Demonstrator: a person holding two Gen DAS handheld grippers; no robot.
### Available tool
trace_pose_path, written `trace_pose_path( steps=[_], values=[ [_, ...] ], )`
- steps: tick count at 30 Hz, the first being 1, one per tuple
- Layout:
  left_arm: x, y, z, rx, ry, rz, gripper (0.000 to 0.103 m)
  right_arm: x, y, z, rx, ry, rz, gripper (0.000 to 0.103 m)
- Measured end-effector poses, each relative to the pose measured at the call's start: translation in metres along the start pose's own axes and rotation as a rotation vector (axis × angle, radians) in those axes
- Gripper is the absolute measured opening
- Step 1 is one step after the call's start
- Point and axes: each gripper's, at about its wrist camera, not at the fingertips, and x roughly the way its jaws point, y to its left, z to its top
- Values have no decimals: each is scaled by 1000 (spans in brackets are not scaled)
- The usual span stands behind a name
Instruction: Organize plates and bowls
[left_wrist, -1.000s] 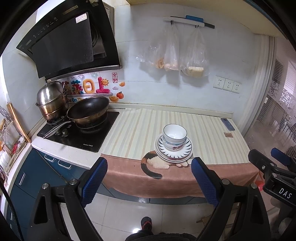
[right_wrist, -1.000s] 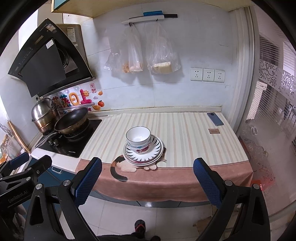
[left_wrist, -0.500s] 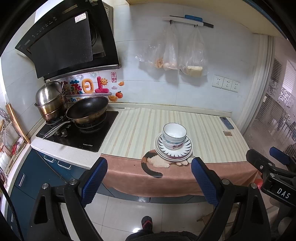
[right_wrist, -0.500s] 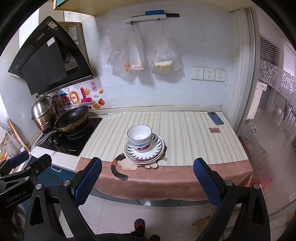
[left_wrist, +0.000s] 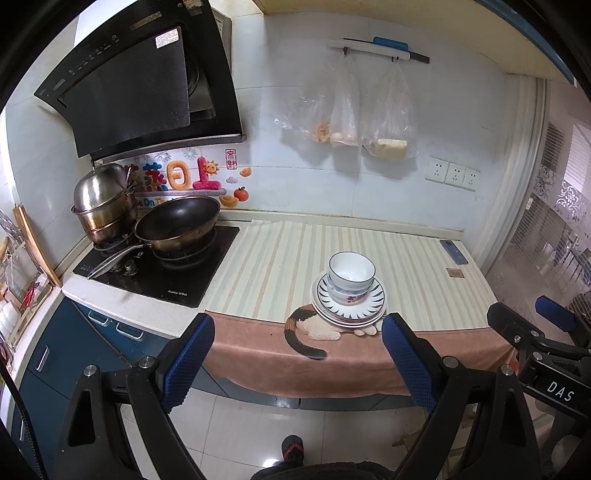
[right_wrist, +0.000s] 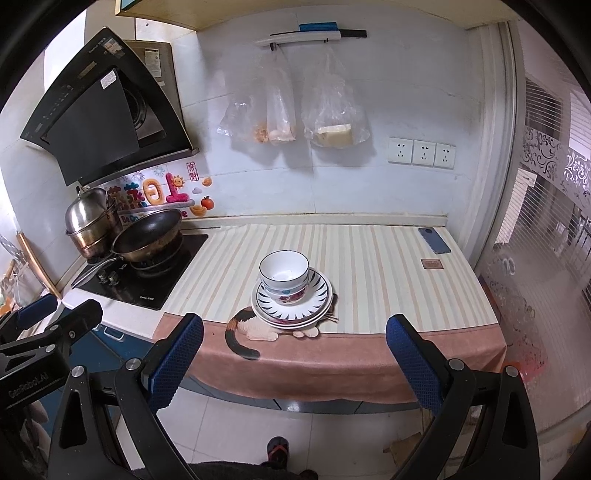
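A stack of white bowls (left_wrist: 351, 275) (right_wrist: 283, 275) with blue rims stands on a stack of patterned plates (left_wrist: 373, 308) (right_wrist: 317, 306) near the front edge of the striped counter cloth. My left gripper (left_wrist: 297, 363) is open and empty, held out in front of the counter, well short of the stack. My right gripper (right_wrist: 295, 358) is also open and empty, at about the same distance. Each gripper shows at the edge of the other's view.
A wok (left_wrist: 177, 225) and a steel steamer pot (left_wrist: 103, 203) sit on the black hob at the left. A phone (right_wrist: 434, 240) and a small brown card (right_wrist: 430, 264) lie at the back right. Plastic bags (right_wrist: 328, 114) hang on the wall. Glass door at right.
Both grippers have drifted slightly; the view of the counter has shifted a little. The stack of bowls and plates has not moved. Both grippers stay open.
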Motion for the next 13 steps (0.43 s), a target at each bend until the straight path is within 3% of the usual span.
trace_pose_path(
  steps=[13],
  values=[
    [-3,1,-6,-10,-3,11,93,0,5,-3,3,2,5,101]
  ],
)
